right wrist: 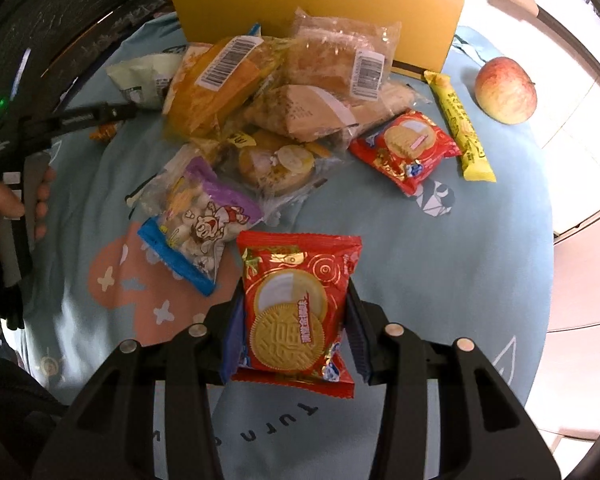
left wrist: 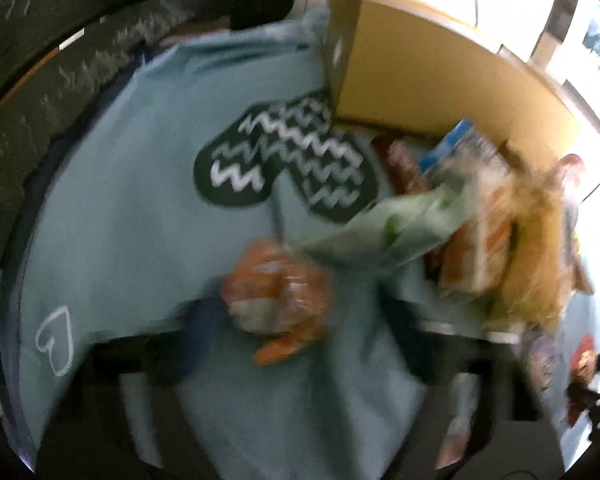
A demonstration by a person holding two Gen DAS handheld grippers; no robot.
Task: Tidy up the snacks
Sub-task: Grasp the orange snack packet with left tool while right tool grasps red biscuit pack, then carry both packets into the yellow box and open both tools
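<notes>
My right gripper [right wrist: 296, 304] is shut on a red biscuit packet [right wrist: 296, 312], which sits upright between the blue pads above the light blue cloth [right wrist: 440, 264]. The left wrist view is badly blurred. In it an orange packet [left wrist: 276, 300] lies between the fingers of my left gripper [left wrist: 304, 320], closer to the left finger [left wrist: 200, 332]; whether the pads press on it I cannot tell. The right wrist view shows the left gripper [right wrist: 100, 114] at the left, held by a hand [right wrist: 8, 200], with an orange packet [right wrist: 104, 132] at its tip.
A yellow cardboard box [right wrist: 316, 4] stands at the back, with a pile of wrapped breads and snacks [right wrist: 284, 92] before it. A second red biscuit packet [right wrist: 406, 148], a yellow stick pack [right wrist: 460, 124] and an apple [right wrist: 506, 90] lie to the right. A green-white bag [left wrist: 388, 224] lies by the pile.
</notes>
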